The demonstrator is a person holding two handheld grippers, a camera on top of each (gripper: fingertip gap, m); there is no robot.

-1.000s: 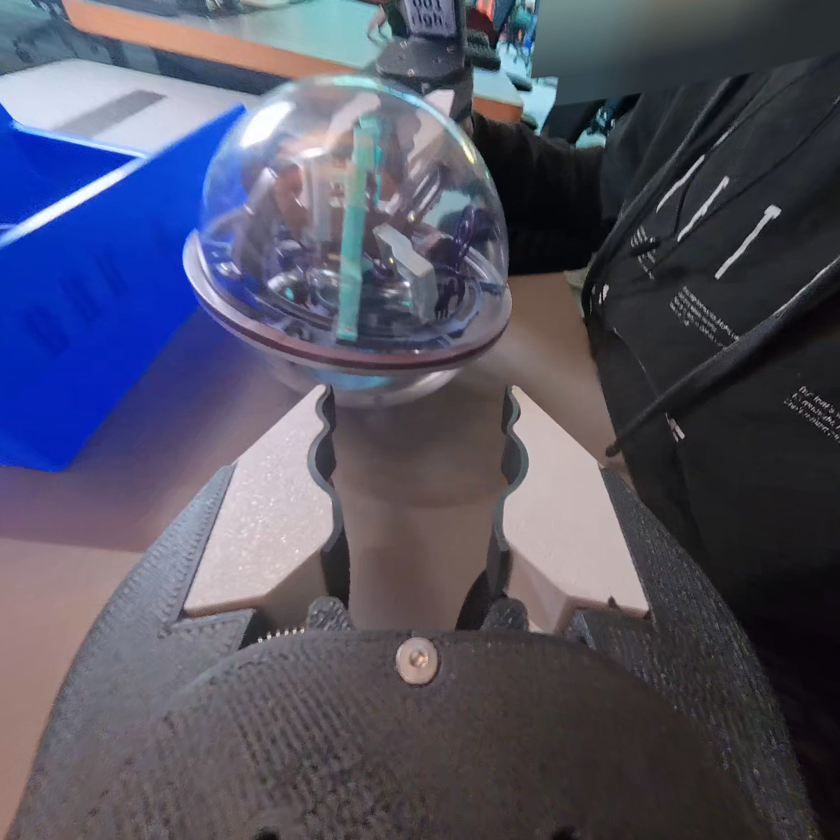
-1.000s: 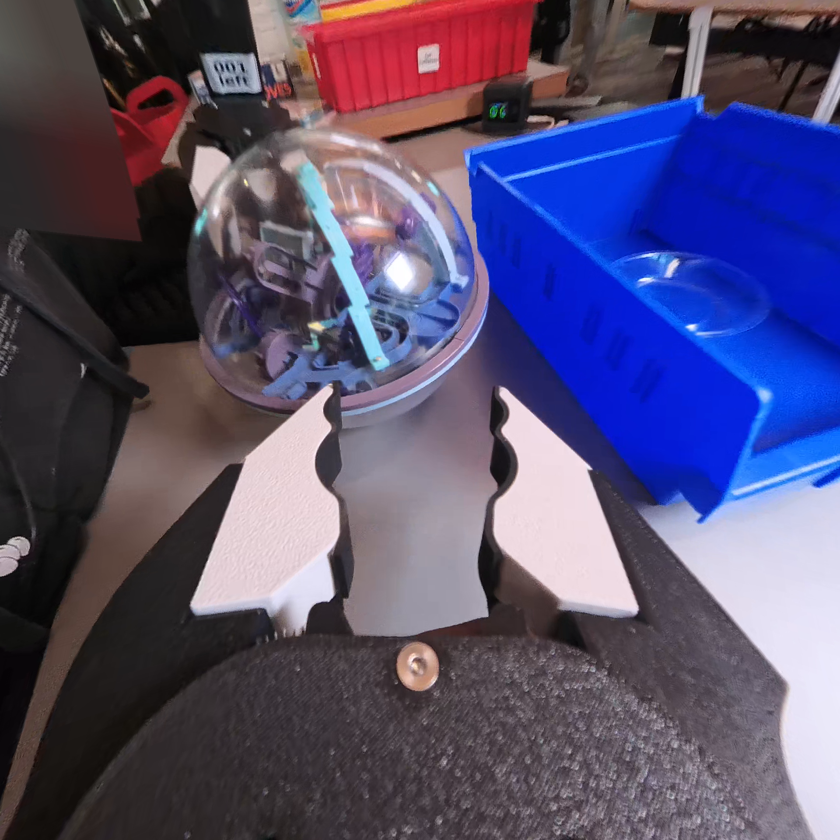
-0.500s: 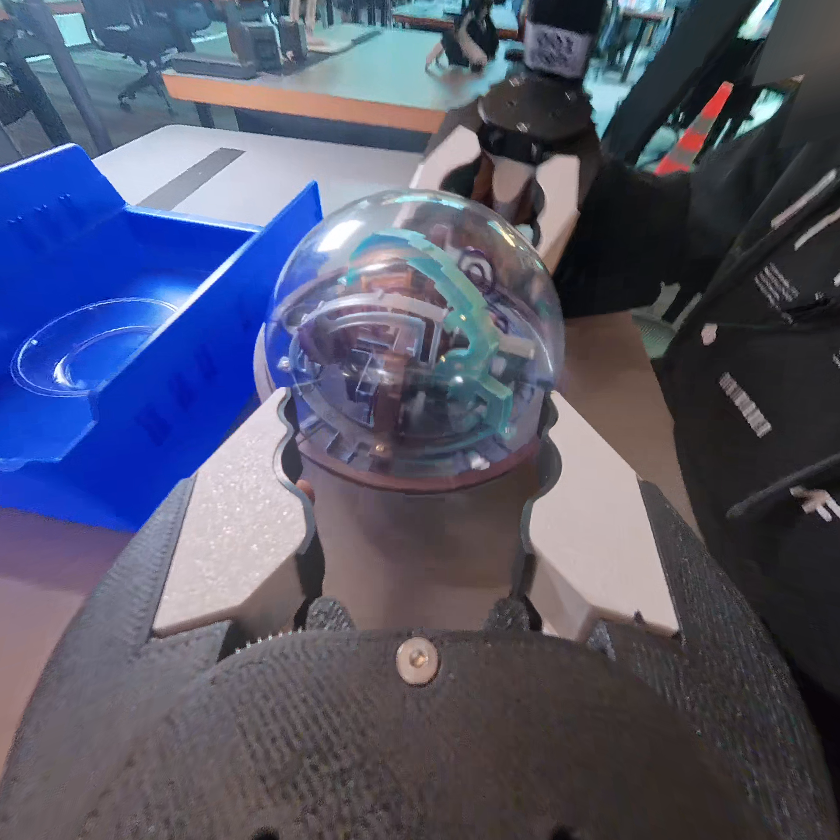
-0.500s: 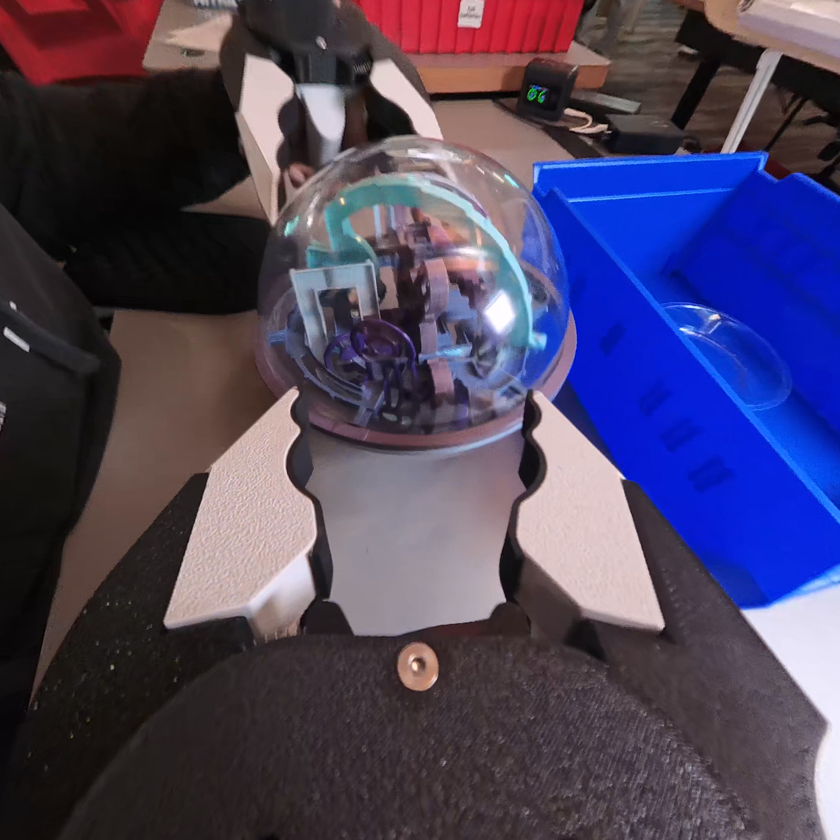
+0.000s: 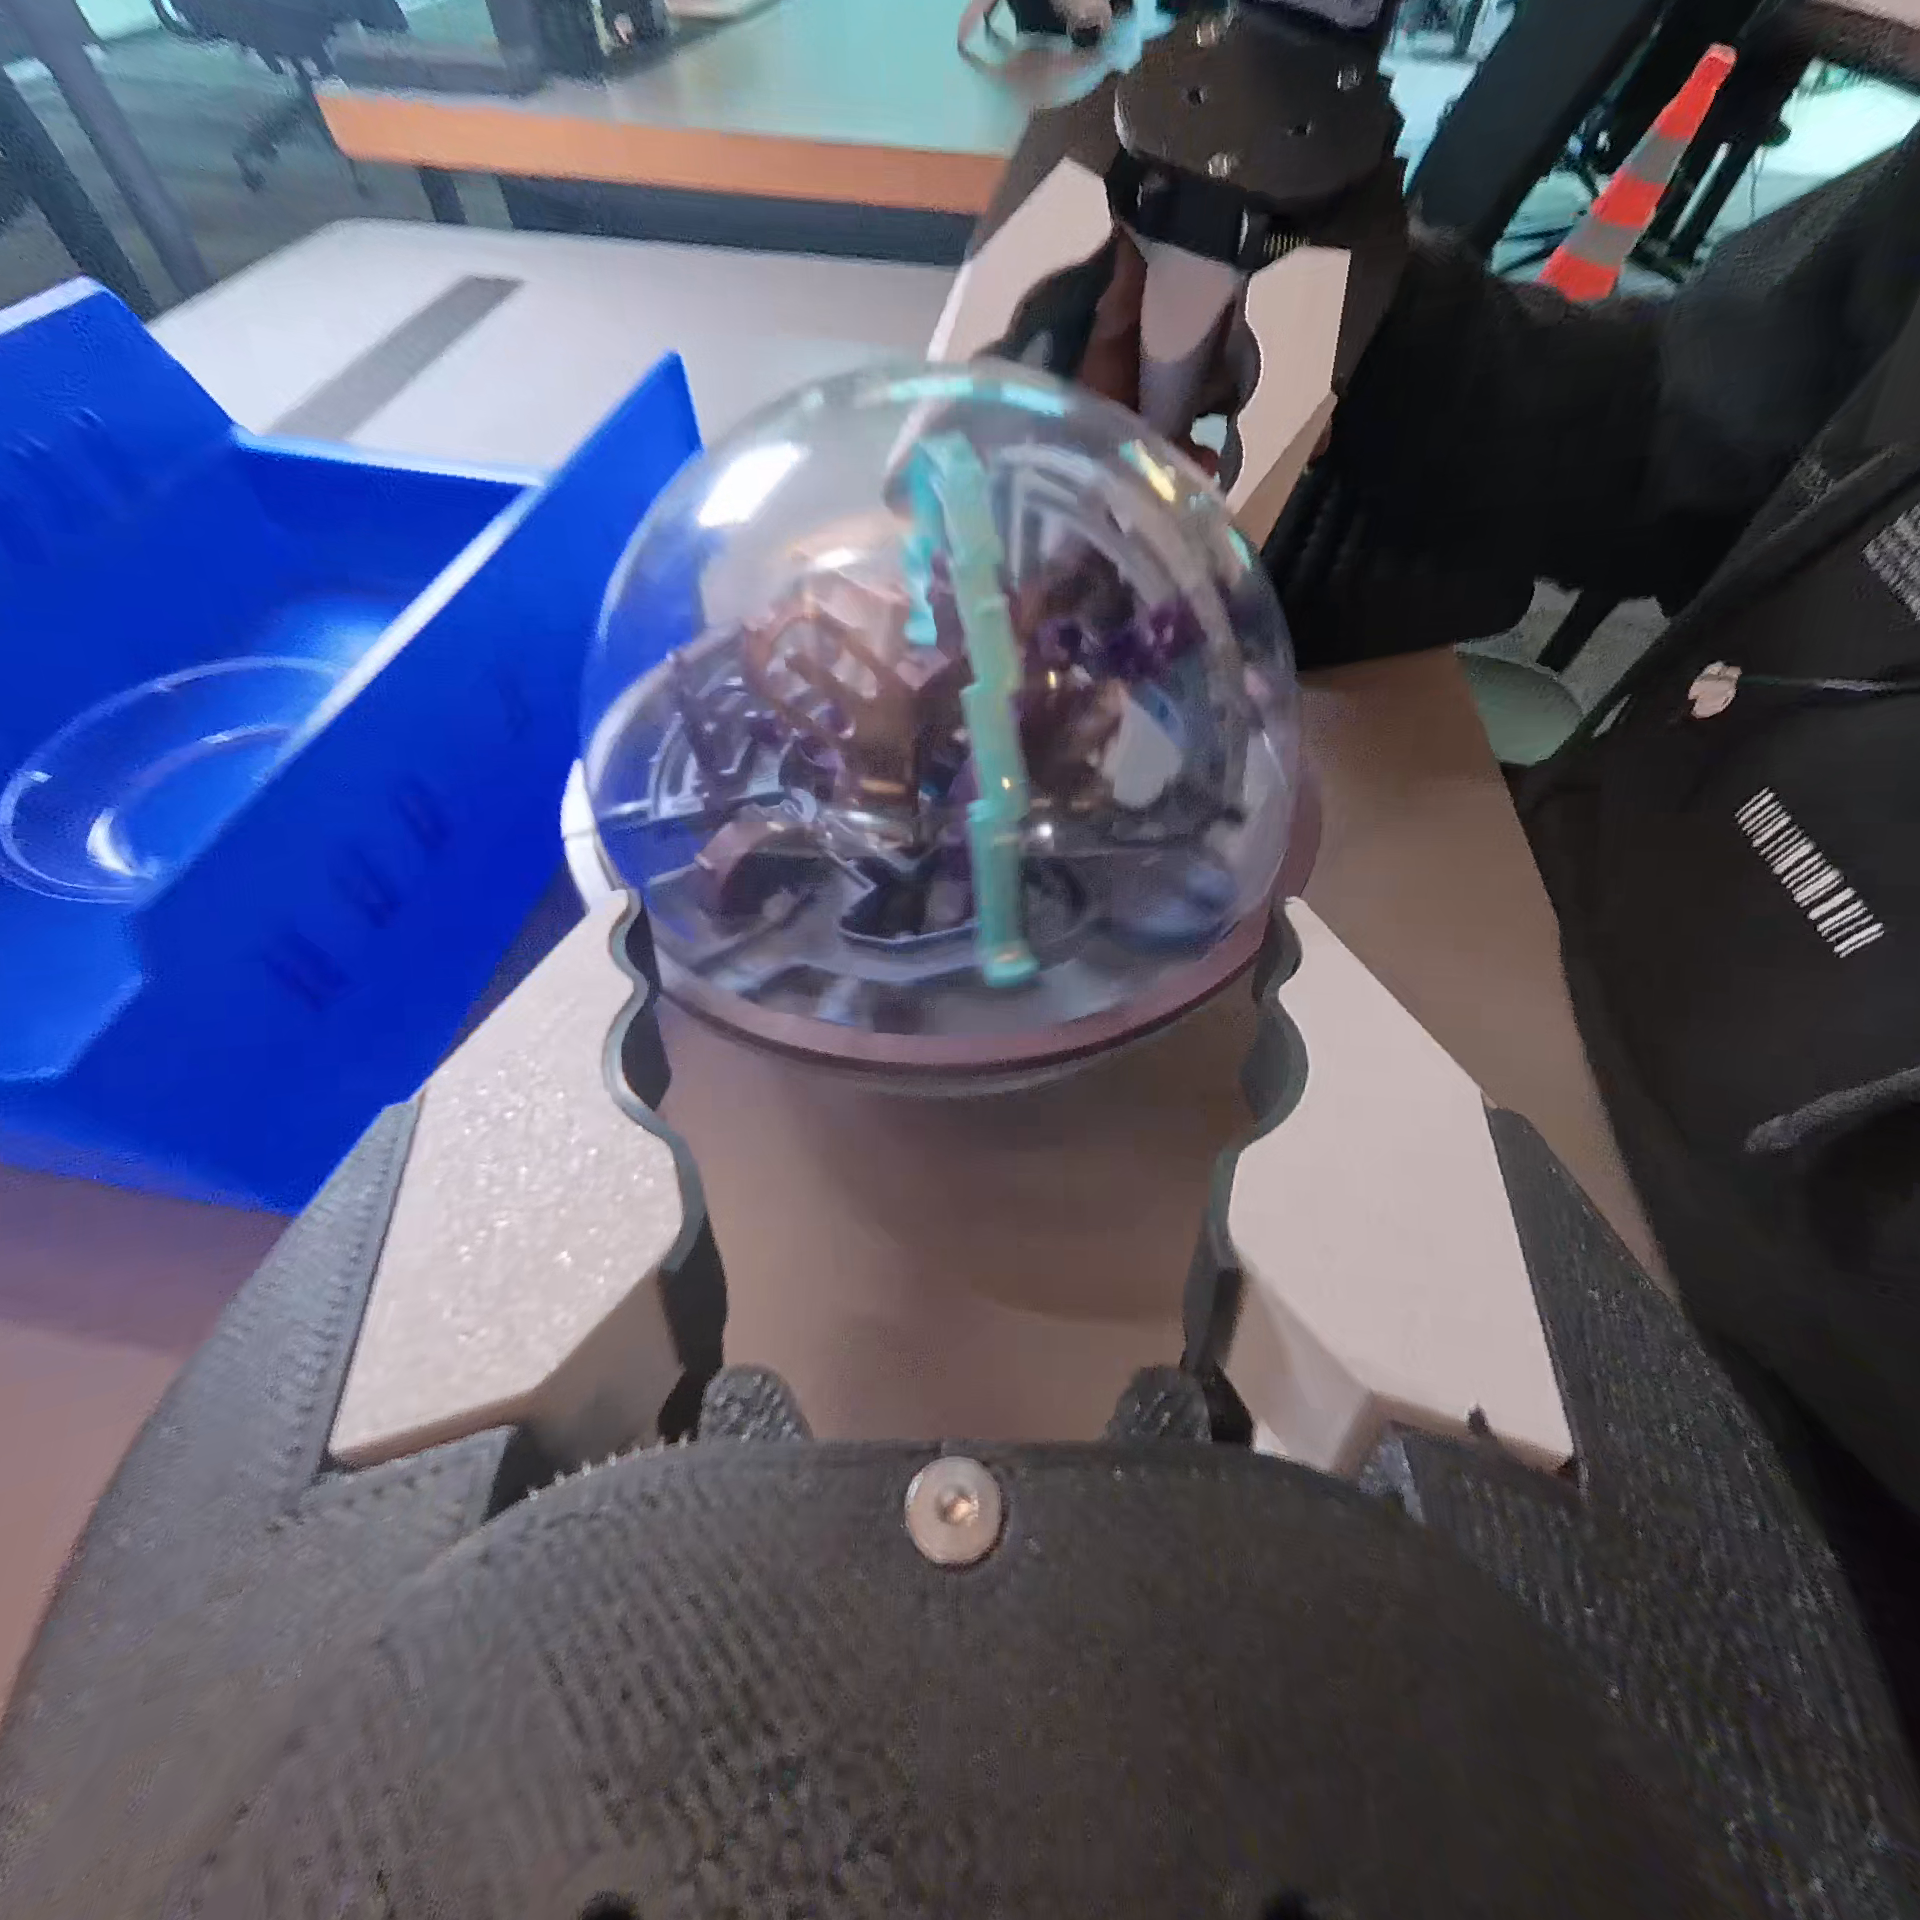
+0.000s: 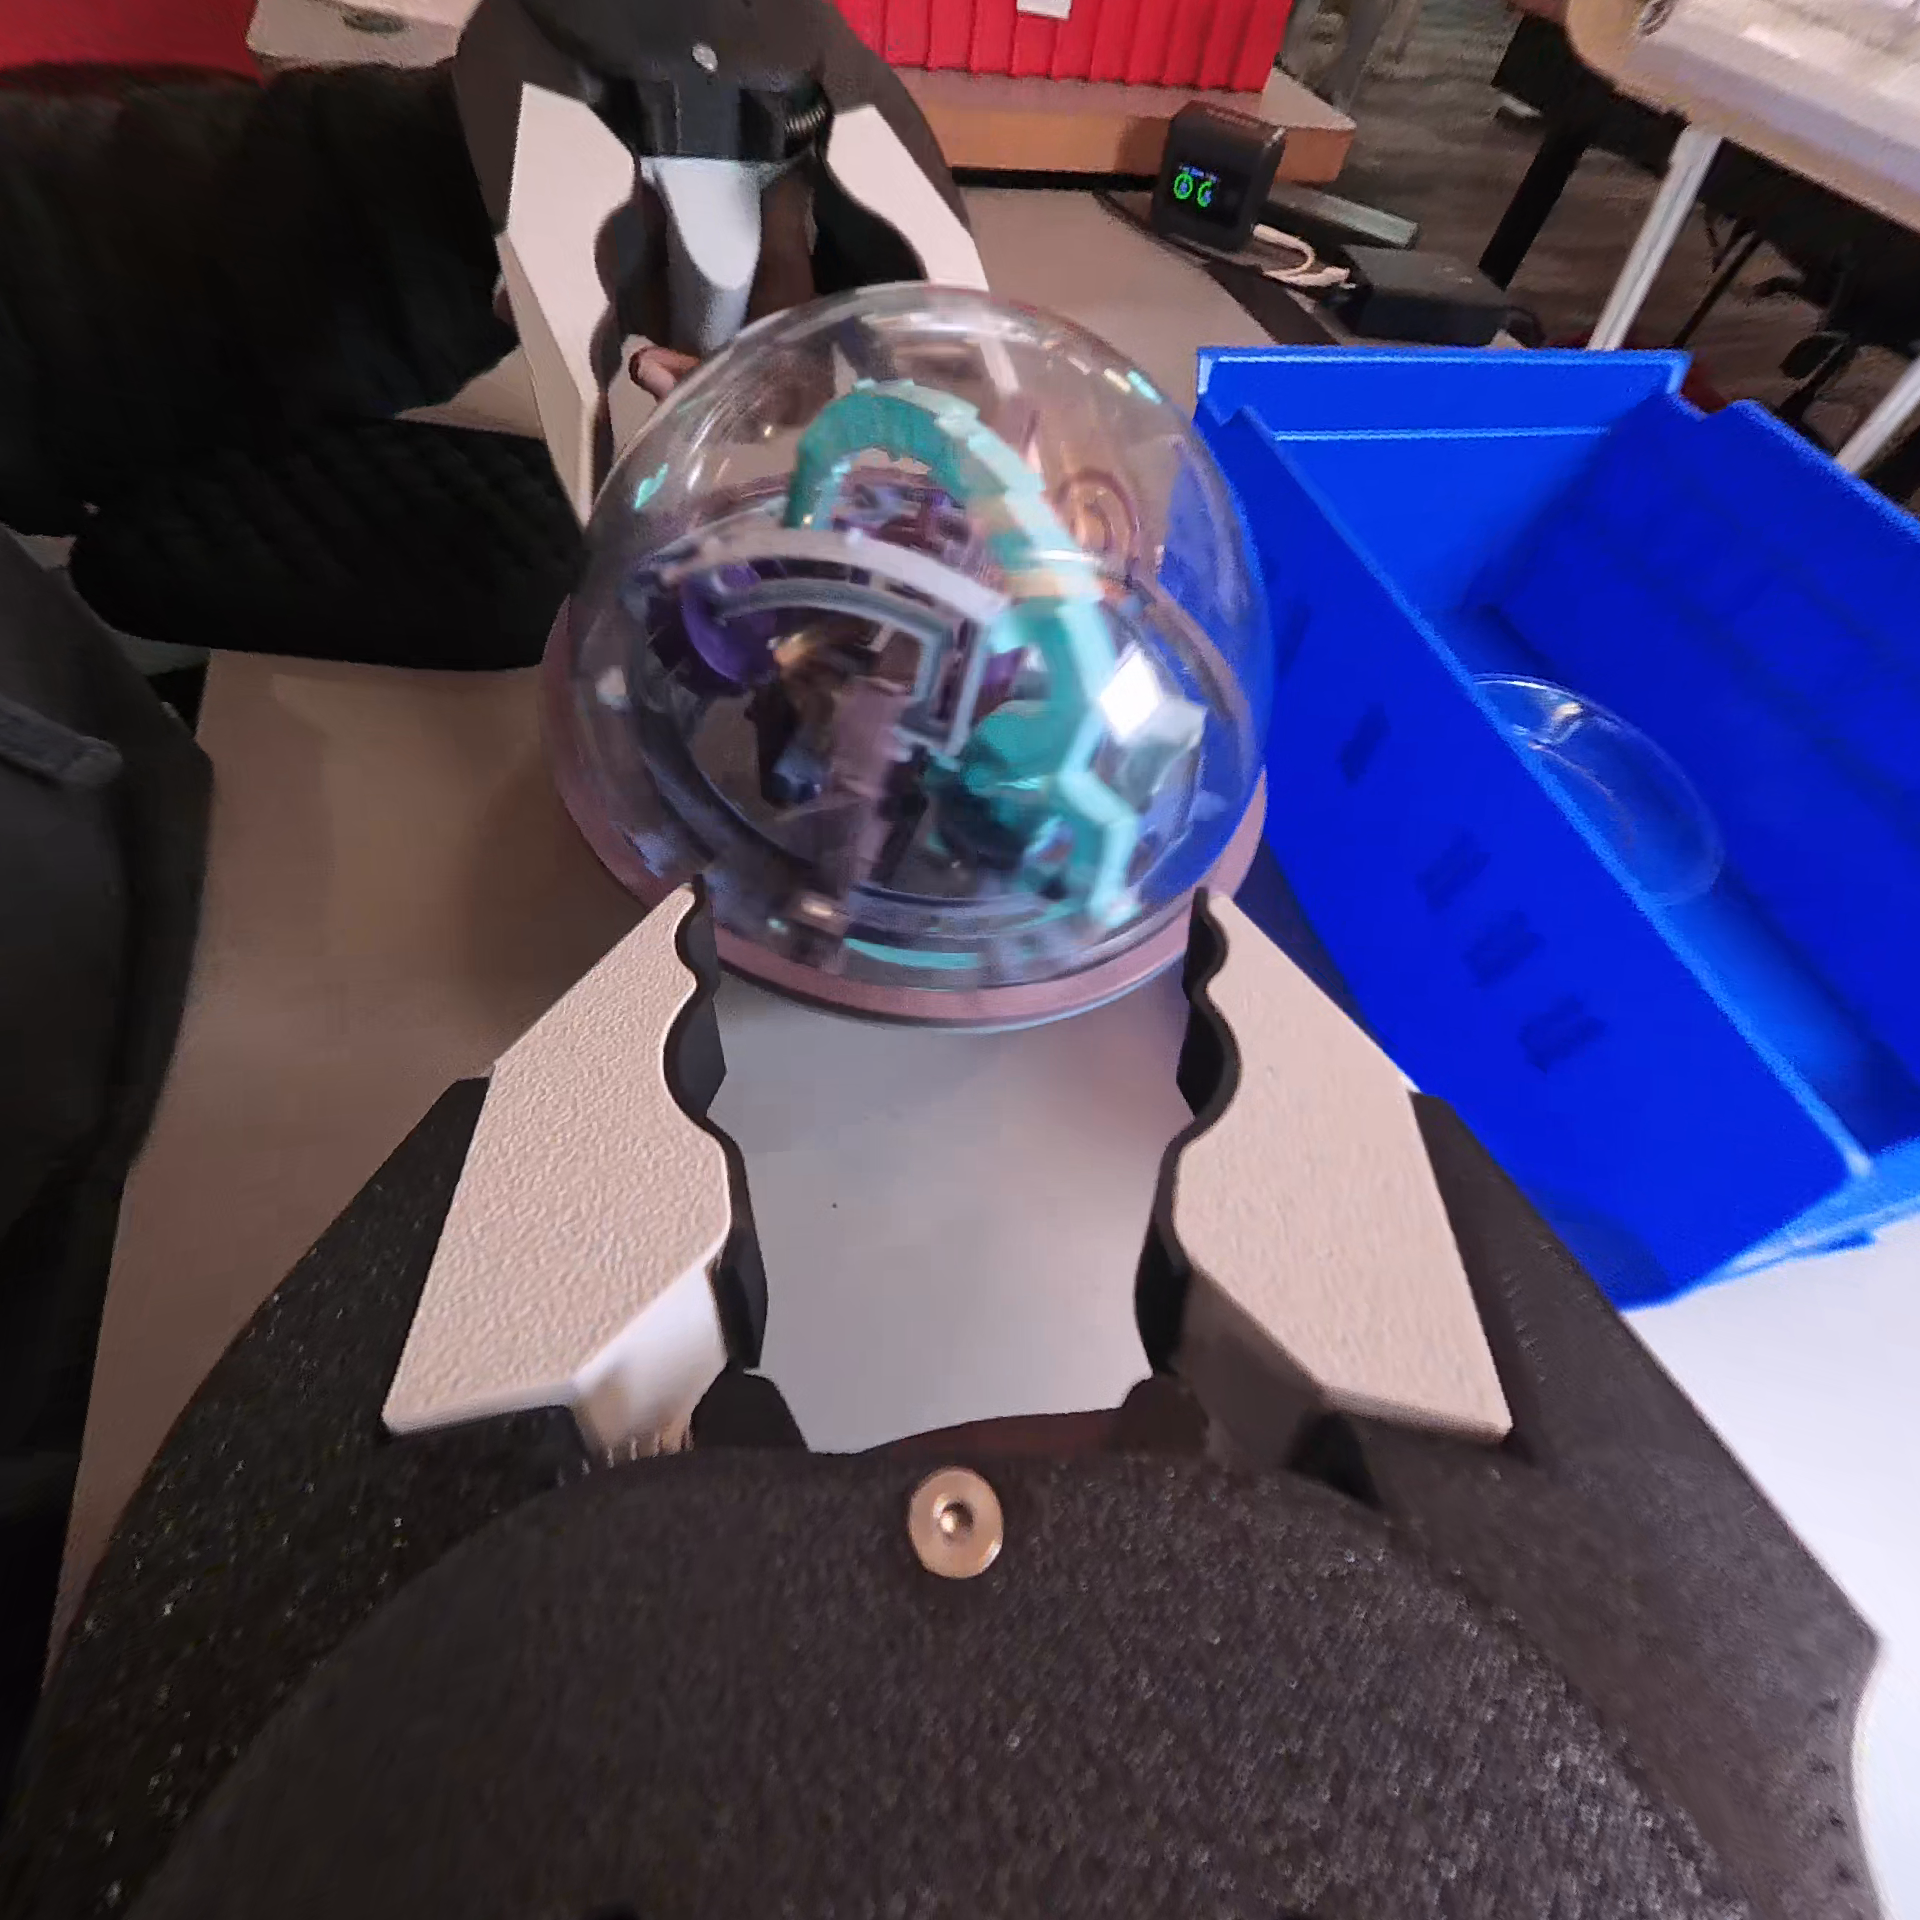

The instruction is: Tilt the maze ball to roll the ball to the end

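opposed close wrist views, shared maze ball (image 5: pixel 940 717)

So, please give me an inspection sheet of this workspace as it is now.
Surface: tan table, bare beside the ball.
Job's things: maze ball, clear sphere with teal track; inner ball not discernible.
Clutter: blue bin beside it, holding a clear dome.
Grippers: left gripper and right gripper on opposite sides, fingertips at the ball's rim; actual clamping cannot be told.
Cables: cords by a small black device in the background.
Surroundings: red crate, orange cone, other tables; a person in black clothing.
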